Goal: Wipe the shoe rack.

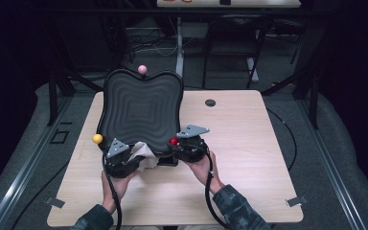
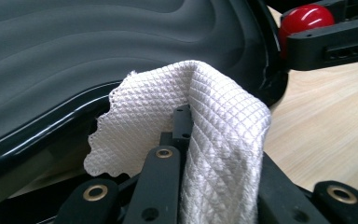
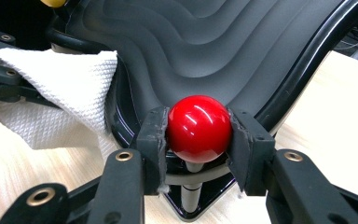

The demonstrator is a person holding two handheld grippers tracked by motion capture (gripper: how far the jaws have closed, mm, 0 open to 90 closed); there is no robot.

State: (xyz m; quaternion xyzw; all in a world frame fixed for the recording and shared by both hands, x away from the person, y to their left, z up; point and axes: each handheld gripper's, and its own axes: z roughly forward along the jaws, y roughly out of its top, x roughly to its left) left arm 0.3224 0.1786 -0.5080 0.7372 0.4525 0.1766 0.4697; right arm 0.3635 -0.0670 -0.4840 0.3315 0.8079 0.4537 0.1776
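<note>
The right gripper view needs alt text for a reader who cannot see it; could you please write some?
Two black gripper jaws clamp a glossy red ball on a short post at the edge of a black rippled tray. A white cloth lies left, over the tray's rim.

Both forearms came in from the bottom of the high view, sleeves at the wrists, hands set near each other. The left claw (image 1: 124,160) sat clamped on a white cloth (image 2: 214,126), jaws nearly together. The right claw (image 1: 188,146) gripped a red ball (image 3: 198,128) between its two pads.
</note>
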